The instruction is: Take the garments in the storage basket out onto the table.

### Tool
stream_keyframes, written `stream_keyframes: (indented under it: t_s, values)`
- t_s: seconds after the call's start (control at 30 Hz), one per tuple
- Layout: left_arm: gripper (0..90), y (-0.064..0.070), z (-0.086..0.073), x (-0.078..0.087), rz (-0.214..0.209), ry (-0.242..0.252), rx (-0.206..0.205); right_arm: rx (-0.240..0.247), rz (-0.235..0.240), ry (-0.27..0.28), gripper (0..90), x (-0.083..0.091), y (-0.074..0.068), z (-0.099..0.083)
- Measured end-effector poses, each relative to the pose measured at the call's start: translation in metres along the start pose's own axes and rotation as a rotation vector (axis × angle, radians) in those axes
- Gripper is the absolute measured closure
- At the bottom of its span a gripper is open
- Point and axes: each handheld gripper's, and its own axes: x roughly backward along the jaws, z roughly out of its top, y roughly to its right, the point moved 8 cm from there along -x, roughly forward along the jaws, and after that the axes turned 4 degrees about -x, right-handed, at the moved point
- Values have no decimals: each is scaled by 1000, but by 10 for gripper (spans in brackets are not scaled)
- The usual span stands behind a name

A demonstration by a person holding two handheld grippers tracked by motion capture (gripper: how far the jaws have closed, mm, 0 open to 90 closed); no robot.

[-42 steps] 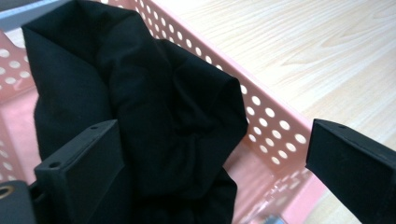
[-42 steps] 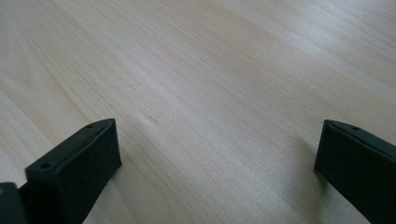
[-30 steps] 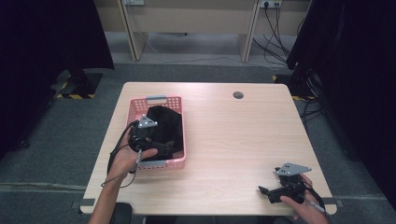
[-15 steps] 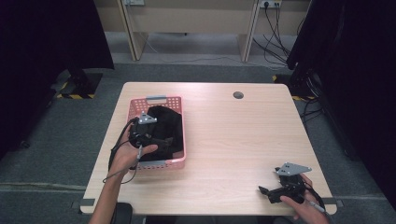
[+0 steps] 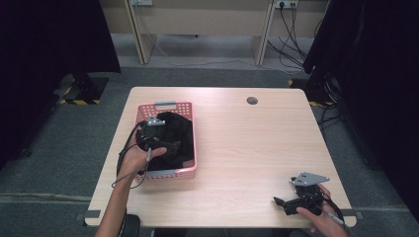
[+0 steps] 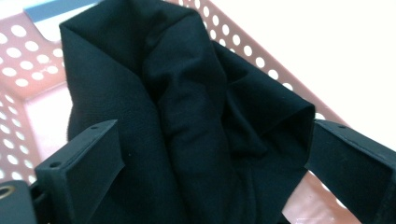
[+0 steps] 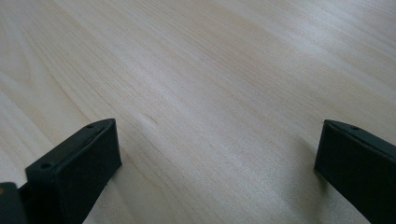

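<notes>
No readable writing or labels. Black cloth (image 6: 187, 126), crumpled and folded, lies in pink perforated basket (image 5: 188, 140) left of centre on wooden table (image 5: 257, 148). Left gripper (image 6: 212, 154) over basket, jaws spread wide around cloth. Right gripper (image 5: 291, 203) lower right, jaws spread, holding nothing, above bare tabletop.

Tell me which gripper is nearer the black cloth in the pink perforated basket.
Left. The left gripper is over the pink perforated basket, jaws open around the black cloth. The right gripper rests far off at the wooden table's near right corner.
</notes>
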Motion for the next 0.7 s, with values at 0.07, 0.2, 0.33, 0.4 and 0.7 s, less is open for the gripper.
stream_keyframes:
  t_s: [0.07,0.2,0.33,0.4,0.7]
  values:
    - [33,-2,-1,-4,5,-10,1,0,0,0,4,0,0,0]
    - [33,-7,0,-7,16,-13,21,3,1,1,4,0,0,0]
    - [36,-13,1,-10,46,-20,26,4,1,1,4,0,0,0]
    - [36,-16,1,-12,56,-25,27,4,1,1,4,0,0,0]
    - [38,-24,-3,-19,100,-37,32,5,1,1,4,0,0,0]
